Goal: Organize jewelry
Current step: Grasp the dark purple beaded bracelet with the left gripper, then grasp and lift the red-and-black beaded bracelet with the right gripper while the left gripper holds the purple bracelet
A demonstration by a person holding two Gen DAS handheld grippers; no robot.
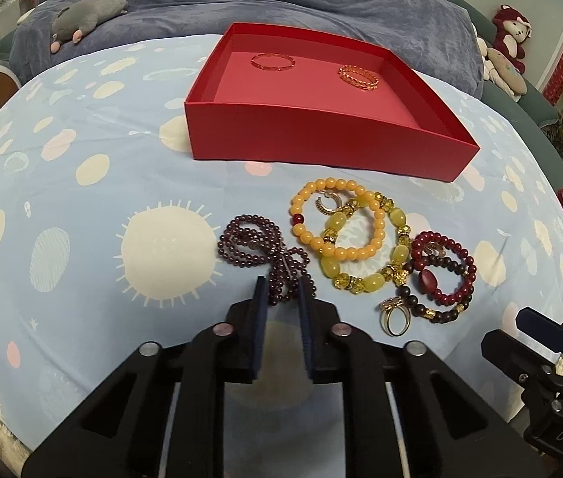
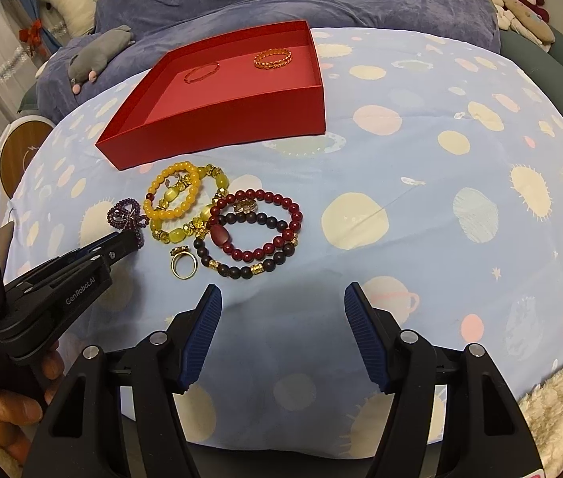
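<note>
The near end of the purple bead string (image 1: 259,253) hides between the left gripper (image 1: 282,290) fingers. The small ring (image 1: 327,201) on the yellow bracelet (image 1: 337,223) is too tiny to make out.

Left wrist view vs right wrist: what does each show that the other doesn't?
Left wrist only: the left gripper head-on, pads shut on the purple bead strand.
Right wrist only: the right gripper open over bare bedsheet, the hand holding the left tool, and a white plush.
Both: the red box with two gold rings inside, the bracelet pile, the loose gold ring, the grey plush.
</note>
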